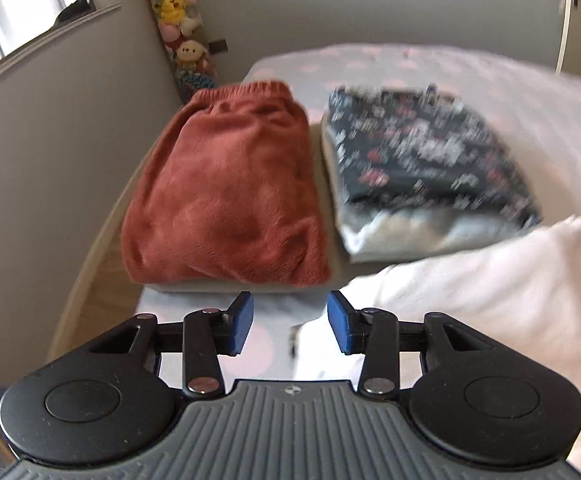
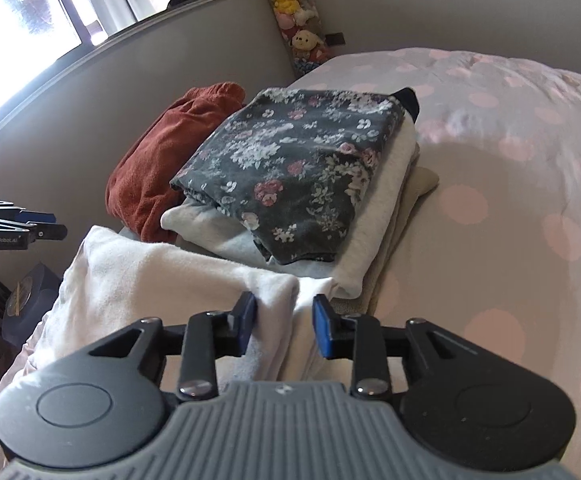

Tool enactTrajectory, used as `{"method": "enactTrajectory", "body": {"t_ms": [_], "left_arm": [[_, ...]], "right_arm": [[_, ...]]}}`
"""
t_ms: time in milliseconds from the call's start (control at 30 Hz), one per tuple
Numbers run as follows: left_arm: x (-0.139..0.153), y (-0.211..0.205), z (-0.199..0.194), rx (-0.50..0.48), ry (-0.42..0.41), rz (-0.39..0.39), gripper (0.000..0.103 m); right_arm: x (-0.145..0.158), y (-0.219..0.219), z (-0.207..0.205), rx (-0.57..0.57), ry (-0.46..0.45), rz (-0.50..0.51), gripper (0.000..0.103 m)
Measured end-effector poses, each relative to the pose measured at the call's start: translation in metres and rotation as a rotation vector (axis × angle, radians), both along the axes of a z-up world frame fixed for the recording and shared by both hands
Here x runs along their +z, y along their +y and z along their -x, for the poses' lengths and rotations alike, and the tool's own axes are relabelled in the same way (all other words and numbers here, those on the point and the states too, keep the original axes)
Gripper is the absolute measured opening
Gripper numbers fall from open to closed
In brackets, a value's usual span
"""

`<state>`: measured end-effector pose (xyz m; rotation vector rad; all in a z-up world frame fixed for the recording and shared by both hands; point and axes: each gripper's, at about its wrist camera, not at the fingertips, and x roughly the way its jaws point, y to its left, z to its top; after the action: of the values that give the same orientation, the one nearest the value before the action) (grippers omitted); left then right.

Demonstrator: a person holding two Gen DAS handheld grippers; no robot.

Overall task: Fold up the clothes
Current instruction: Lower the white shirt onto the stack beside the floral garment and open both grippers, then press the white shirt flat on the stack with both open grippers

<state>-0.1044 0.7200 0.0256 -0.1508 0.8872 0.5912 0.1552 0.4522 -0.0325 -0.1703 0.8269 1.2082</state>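
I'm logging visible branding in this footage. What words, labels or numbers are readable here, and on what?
"GenRobot.AI" — on the side of the left tool, seen from the right wrist view.
A small round emblem on the right tool's grey housing has no readable text.
The floral garment carries only a pattern, no words.

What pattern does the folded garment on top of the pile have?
The folded garment is dark grey with white and pink flowers, sharpest in the right wrist view.
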Motion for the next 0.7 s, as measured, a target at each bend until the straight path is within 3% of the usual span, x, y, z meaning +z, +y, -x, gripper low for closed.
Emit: {"method": "enactTrajectory", "body": {"t_ms": [100, 200, 367, 700], "left_arm": [[0.013, -0.020, -0.001, -0.045, -0.105, 0.044, 0.031], [0.008, -0.044, -0.019, -0.121, -0.147, 0.086, 0.029], [-0.019, -0.071, -0.058, -0.186, -0.109, 0.095, 0.027], [-0.080, -0.043, -0.084, -0.094, -0.057, 0.204, 0.023]], "right_arm": [[0.018, -0.012, 0.007, -0.014, -0.039, -0.055, 0.036], [0.031, -0.007, 0.023, 0.059, -0.018, -0.108, 0.027], [0.031, 0.026, 0.057, 0.149, -0.038, -0.118, 0.024], [-0.028, 0.071, 0.044, 0.103, 0.051, 0.011, 0.015]]}}
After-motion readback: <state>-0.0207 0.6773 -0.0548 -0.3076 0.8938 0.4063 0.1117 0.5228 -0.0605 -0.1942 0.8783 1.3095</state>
